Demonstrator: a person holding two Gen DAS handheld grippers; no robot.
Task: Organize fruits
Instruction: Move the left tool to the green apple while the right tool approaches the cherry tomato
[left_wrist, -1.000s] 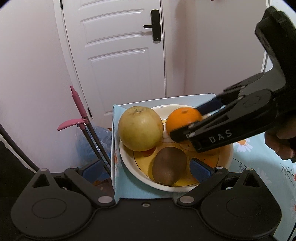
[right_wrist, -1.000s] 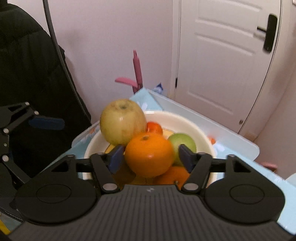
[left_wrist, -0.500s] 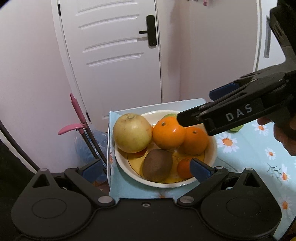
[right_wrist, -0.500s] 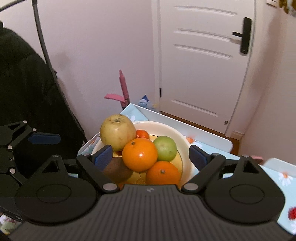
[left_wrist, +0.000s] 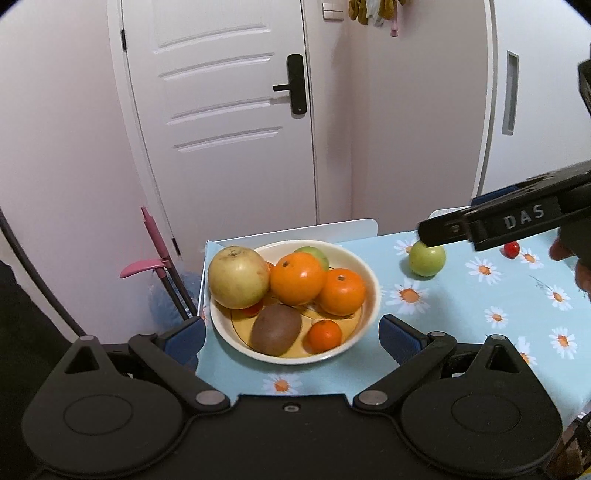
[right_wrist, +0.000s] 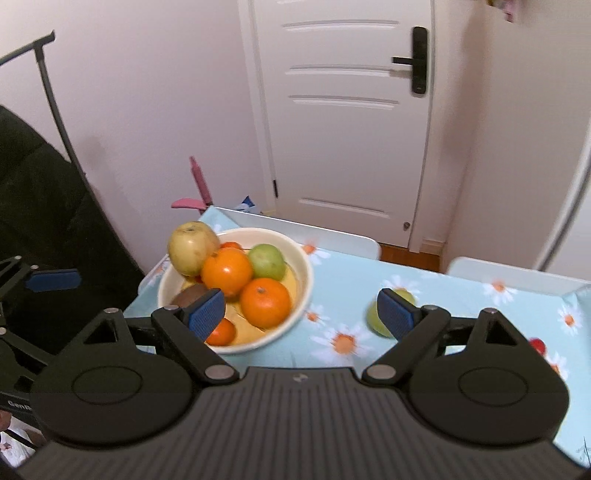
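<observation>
I note my right hand-held gripper (right_wrist: 303, 312) has just been opening; its jaws now stand wide with nothing between them. A second ago they bracketed the large orange (left_wrist: 297, 277), which now rests in the bowl (left_wrist: 371, 280) among the other fruit. My left hand-held gripper (left_wrist: 291, 334) is likewise released. A green apple (left_wrist: 426, 258) remains on the tabletop (left_wrist: 461, 314), likely next.

tablecloth (left_wrist: 461, 325): light blue (white daisies) | bowl (left_wrist: 371, 284): cream | oranges (left_wrist: 297, 282): orange | kiwi (left_wrist: 275, 328): brown
</observation>
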